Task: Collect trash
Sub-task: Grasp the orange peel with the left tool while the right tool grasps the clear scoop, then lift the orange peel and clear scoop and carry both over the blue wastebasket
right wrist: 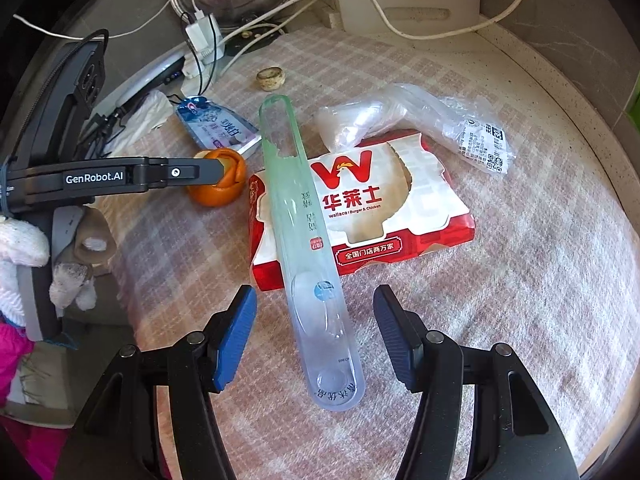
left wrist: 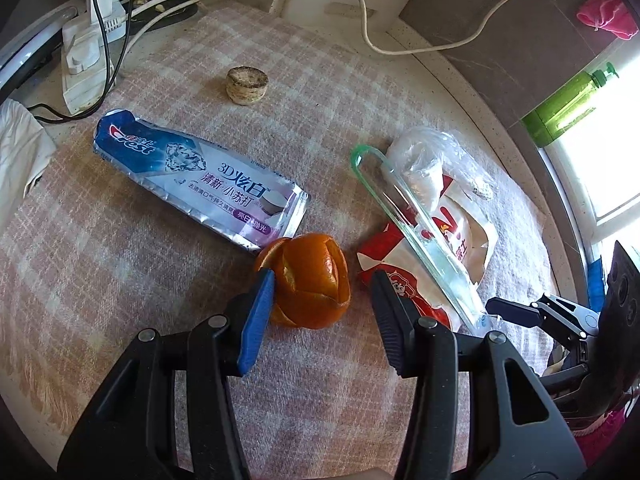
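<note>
On the checked cloth covering the worktop, the trash lay scattered: a flattened toothpaste tube, an orange peel still curled into a ball, a red-and-white burger box, a crumpled clear plastic bag and a long clear plastic case resting slantwise across the box. Both hands seemed to be at the reaching step, none of the trash yet picked up. The left gripper stood with its jaws apart around the orange peel, the blue pad just touching or nearly touching one side while the black pad stood clear of the other, so nothing was held. The right gripper was likewise parted, straddling the near end of the plastic case without pressing on it. A small round brown object sat farther back, near the power strip and cables. Next, each gripper would probably need to sink a little further and squeeze shut, gently on the peel, which looked soft and apt to crumple, and squarely on the case, which looked slick and might slip or pivot off the box when lifted
</note>
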Available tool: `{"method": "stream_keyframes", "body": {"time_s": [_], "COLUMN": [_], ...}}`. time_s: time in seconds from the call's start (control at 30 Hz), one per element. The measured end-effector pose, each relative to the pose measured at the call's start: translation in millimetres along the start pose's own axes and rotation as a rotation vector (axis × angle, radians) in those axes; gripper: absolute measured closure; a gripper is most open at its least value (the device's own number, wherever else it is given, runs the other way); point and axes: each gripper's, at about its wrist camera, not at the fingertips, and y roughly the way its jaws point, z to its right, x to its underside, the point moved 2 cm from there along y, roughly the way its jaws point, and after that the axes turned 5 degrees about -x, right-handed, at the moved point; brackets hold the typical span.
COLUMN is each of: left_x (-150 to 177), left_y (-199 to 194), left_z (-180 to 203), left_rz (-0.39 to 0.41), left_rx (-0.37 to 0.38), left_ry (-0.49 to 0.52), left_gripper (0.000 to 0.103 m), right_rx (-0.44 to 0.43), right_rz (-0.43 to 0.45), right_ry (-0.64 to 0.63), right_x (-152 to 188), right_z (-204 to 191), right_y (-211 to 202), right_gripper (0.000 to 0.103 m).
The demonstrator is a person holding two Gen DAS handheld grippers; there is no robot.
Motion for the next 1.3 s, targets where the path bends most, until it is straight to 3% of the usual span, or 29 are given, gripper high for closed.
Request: {"method": "stream_keyframes", "body": {"time_s": [0.1,0.17,0.23,0.43,1.3], "left_x": [0,0,0,4,29], "left_y": [0,1,1,-3,-75], "left_z": [1,-1,-3,-2,-20], "left_rz": [0.004,0.003,0.004,0.024,0.150], "left_rx": [-0.010,-0.024,-0.015,-0.022,-0.010], "left_ry": [0.013,0.014,0.004,0.020,0.071], "left_gripper": [0.061,0.072,0.073,0.078,0.079], "right_rx": [-0.003,-0.002,-0.003,0.001,0.035], "right_rz": [-0.008,-0.010,-0.011,-0.032,0.120], "right_ry": [-0.004,-0.009,-0.013,-0.015,0.063], "right_x": [0,0,0,1,20], "right_z": [-1,-3,-6,-9,-30], "right_y": [3,4,6,11,-30], "right_gripper": [0.043,0.043,0.045,0.077,0.077]}}
